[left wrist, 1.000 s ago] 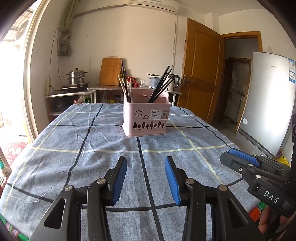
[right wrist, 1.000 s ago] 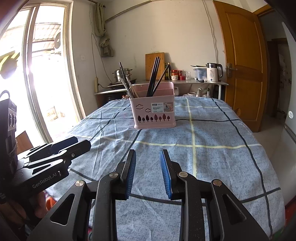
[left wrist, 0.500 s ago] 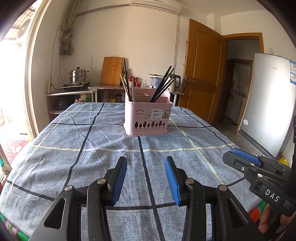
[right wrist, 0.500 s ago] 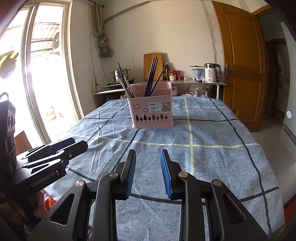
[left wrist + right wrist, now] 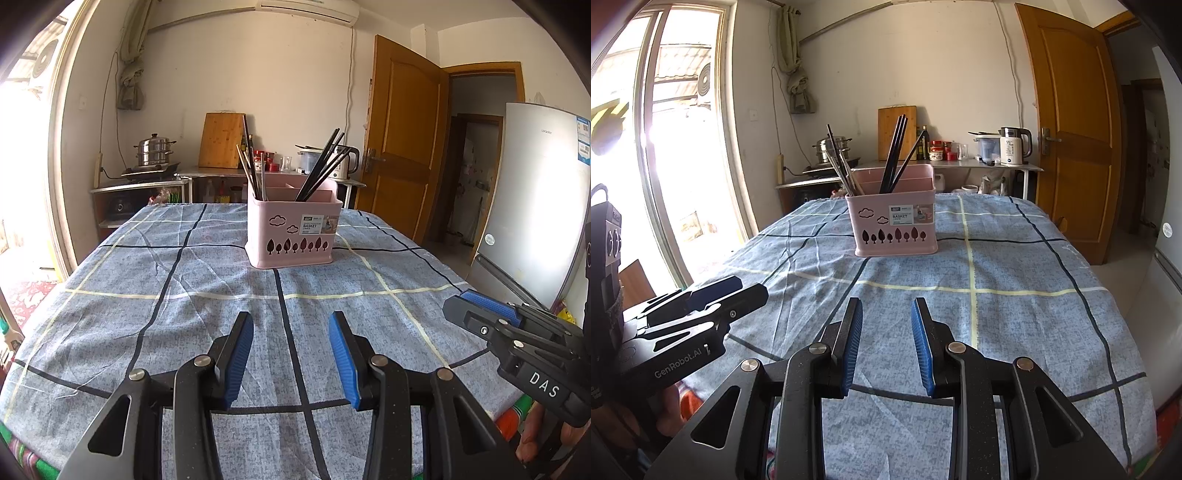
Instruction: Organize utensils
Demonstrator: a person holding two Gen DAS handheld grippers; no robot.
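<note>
A pink utensil basket (image 5: 293, 232) stands near the far middle of the table, also in the right wrist view (image 5: 895, 225). Dark chopsticks (image 5: 321, 166) lean in its right compartment and lighter ones (image 5: 251, 170) in its left. My left gripper (image 5: 291, 350) is open and empty over the near edge of the table, well short of the basket. My right gripper (image 5: 886, 332) is open and empty, beside the left one. Each gripper shows in the other's view, the right one (image 5: 491, 317) and the left one (image 5: 713, 299).
A blue checked tablecloth (image 5: 184, 295) covers the table. Behind it a counter (image 5: 960, 166) holds a kettle (image 5: 1014, 146), jars, a cutting board (image 5: 221, 140) and a steel pot (image 5: 155, 151). A wooden door (image 5: 402, 155) and a fridge (image 5: 535, 206) stand to the right.
Both views have tilted up and lowered slightly, so the basket sits a little lower and nearer in frame. Both grippers stay open and empty.
</note>
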